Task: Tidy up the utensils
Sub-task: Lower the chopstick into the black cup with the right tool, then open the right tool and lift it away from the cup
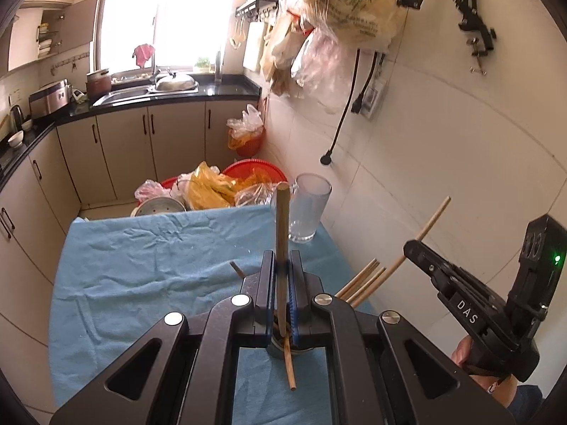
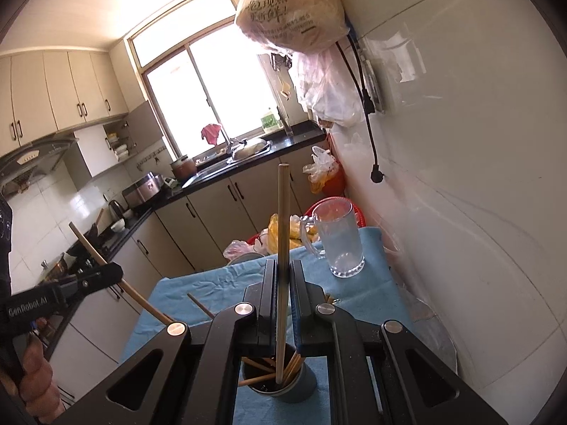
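Both grippers are clamped on one chopstick each. The right gripper holds a long pale wooden chopstick upright, tip inside the dark round utensil cup at the near edge of the blue cloth-covered table. The left gripper pinches a wooden chopstick low.

Risks:
- off-centre drop hits the crossed sticks, jams
- tall cup tips
- clear glass mug at the far right corner gets knocked

Legible: "DAS", "GenRobot.AI"; the hanging bag's print is unreadable.

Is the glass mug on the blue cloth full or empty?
Empty. The mug stands upright on the cloth, and its clear walls show nothing inside.
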The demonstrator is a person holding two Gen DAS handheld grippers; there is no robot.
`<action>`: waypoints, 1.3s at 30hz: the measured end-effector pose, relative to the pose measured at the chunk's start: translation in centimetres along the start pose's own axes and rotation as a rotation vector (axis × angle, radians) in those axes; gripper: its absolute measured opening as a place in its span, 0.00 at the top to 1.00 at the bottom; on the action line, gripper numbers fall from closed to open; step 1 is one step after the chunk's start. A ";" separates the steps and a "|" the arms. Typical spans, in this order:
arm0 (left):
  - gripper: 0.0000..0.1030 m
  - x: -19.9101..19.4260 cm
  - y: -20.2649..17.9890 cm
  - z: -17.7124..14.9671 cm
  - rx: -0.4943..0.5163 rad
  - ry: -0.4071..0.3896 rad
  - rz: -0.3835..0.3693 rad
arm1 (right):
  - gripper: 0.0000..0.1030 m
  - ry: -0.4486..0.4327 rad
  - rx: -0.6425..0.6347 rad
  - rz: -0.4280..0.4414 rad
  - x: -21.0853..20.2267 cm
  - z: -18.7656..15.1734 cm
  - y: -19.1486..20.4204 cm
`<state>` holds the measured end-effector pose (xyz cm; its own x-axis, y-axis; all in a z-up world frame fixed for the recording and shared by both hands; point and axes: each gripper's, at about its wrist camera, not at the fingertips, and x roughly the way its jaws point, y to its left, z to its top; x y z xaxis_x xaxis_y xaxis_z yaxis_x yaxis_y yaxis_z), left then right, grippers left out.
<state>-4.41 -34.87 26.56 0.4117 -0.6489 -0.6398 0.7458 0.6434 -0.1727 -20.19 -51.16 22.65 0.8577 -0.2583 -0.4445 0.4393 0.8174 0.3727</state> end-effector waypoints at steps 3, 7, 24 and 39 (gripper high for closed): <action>0.94 1.2 0.2 -0.7 0.003 0.027 0.001 | 0.93 0.012 -0.013 0.001 0.8 -0.3 0.1; 0.94 2.4 0.6 -1.3 0.001 0.058 0.011 | 0.93 0.037 -0.044 -0.001 2.0 -0.9 0.6; 0.76 3.7 0.8 -1.8 0.002 0.089 0.028 | 0.92 0.128 -0.040 0.002 3.7 -2.0 0.3; 0.63 -1.7 1.6 0.1 -0.032 -0.025 0.031 | 0.67 0.020 -0.002 -0.031 -1.7 -0.3 0.0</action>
<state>-3.85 -32.74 27.44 0.4477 -0.6384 -0.6261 0.7155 0.6758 -0.1774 -21.70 -50.53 23.12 0.8383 -0.2727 -0.4721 0.4648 0.8101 0.3574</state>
